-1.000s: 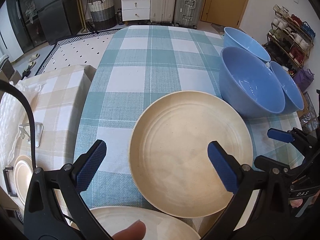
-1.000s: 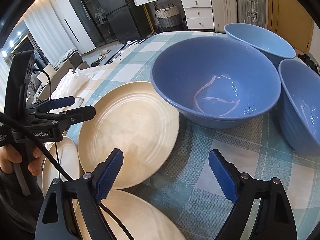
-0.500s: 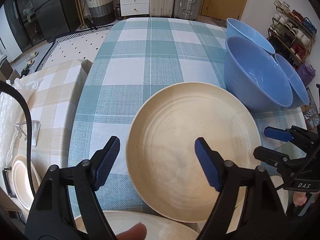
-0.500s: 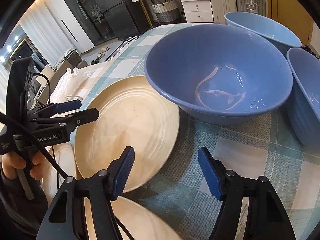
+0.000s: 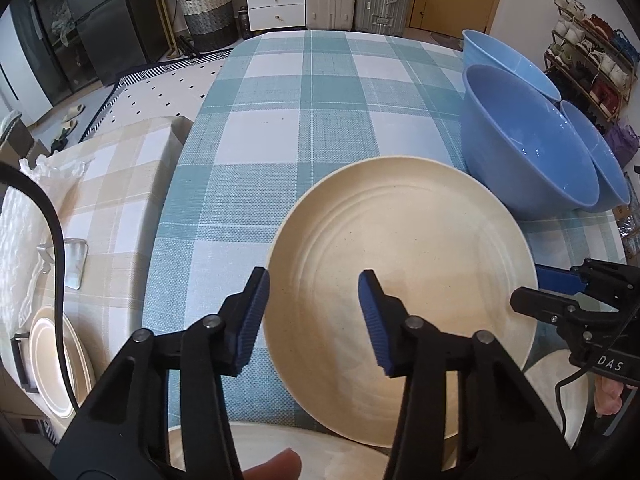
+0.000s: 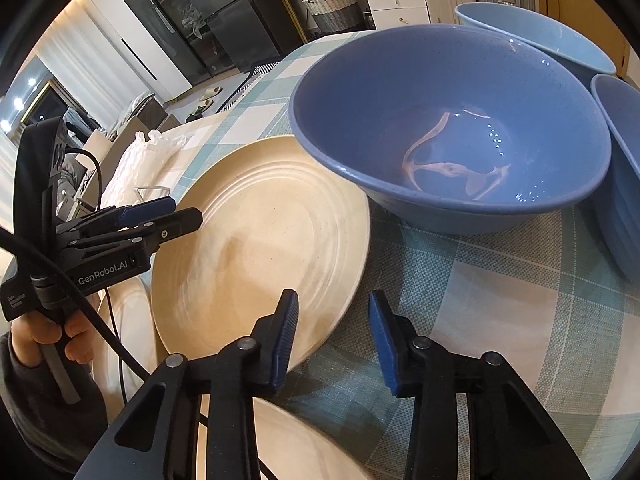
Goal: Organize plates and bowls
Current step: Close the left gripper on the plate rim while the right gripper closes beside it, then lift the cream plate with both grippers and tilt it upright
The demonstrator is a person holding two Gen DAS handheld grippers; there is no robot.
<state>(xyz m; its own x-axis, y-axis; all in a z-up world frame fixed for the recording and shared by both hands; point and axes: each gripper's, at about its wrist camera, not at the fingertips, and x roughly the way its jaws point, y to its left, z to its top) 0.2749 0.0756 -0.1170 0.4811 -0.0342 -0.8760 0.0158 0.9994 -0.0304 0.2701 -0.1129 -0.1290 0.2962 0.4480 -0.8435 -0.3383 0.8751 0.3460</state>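
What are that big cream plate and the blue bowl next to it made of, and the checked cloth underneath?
Cream plate: matte and faintly speckled with ringed grooves, so perhaps wheat-straw plastic or bamboo fibre, possibly unglazed stoneware. Blue bowl: glossy with sharp light reflections and fine speckles, most likely glazed ceramic. Checked cloth: a coarse visible weave, so woven fabric, maybe cotton or linen.

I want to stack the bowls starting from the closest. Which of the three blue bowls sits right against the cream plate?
The darker blue bowl in the middle of the three; its side overlaps the plate rim. The other two sit behind and beside it.
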